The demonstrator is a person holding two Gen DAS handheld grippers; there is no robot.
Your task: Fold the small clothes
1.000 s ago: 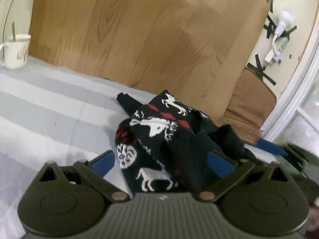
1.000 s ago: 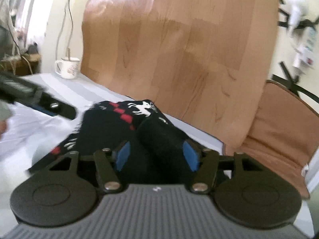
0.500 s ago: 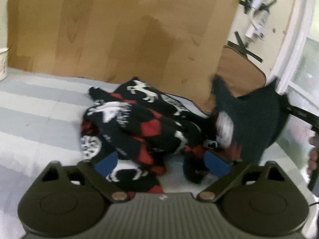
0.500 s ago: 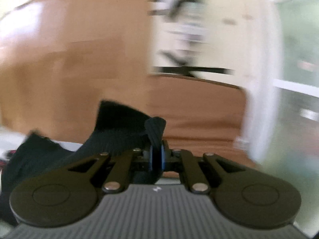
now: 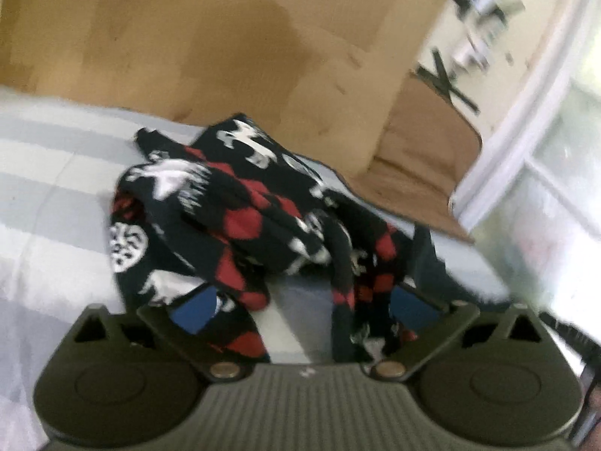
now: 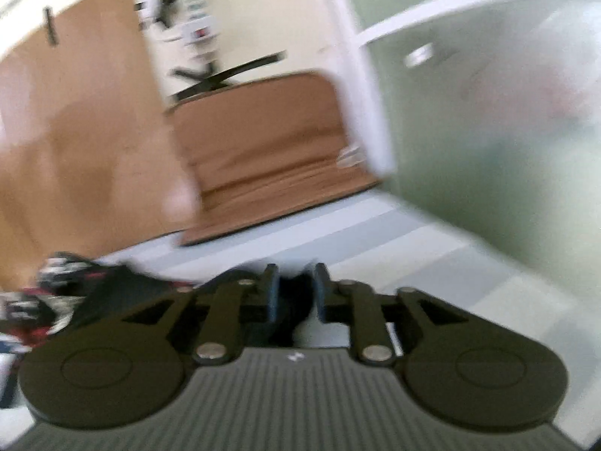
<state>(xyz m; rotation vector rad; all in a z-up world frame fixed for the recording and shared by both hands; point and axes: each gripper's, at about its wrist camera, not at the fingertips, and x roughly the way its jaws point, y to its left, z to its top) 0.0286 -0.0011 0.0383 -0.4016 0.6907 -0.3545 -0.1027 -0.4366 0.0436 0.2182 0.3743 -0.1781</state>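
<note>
Since half a second ago my right gripper (image 6: pixel 295 293) has swung down and away to the right: it then held a black flap of cloth up in the air, and it now sits low over the striped surface (image 6: pixel 432 248). Its jaws have parted slightly, standing nearly closed with a narrow gap, and dark cloth fills that gap. I take it to be an edge of the patterned garment (image 6: pixel 56 293), though blur prevents me confirming how firmly it is pinched. The black flap that stood at the right of the left wrist view has gone down in the same interval.

My left gripper (image 5: pixel 306 310) hovers low with jaws wide apart, holding nothing. Folds of the garment (image 5: pixel 240 210) lie between and around its blue pads (image 5: pixel 193 312); I cannot tell whether the pads touch the cloth.

The garment, black with red diamonds and white figures, lies crumpled on the grey-and-white striped surface (image 5: pixel 45 173), directly ahead of the left gripper and left of the right one.

Beyond it stands a wood-grain board (image 5: pixel 225 37). To its right a brown cushion (image 6: pixel 270 139) leans against the wall, beside a white frame (image 6: pixel 360 86).
</note>
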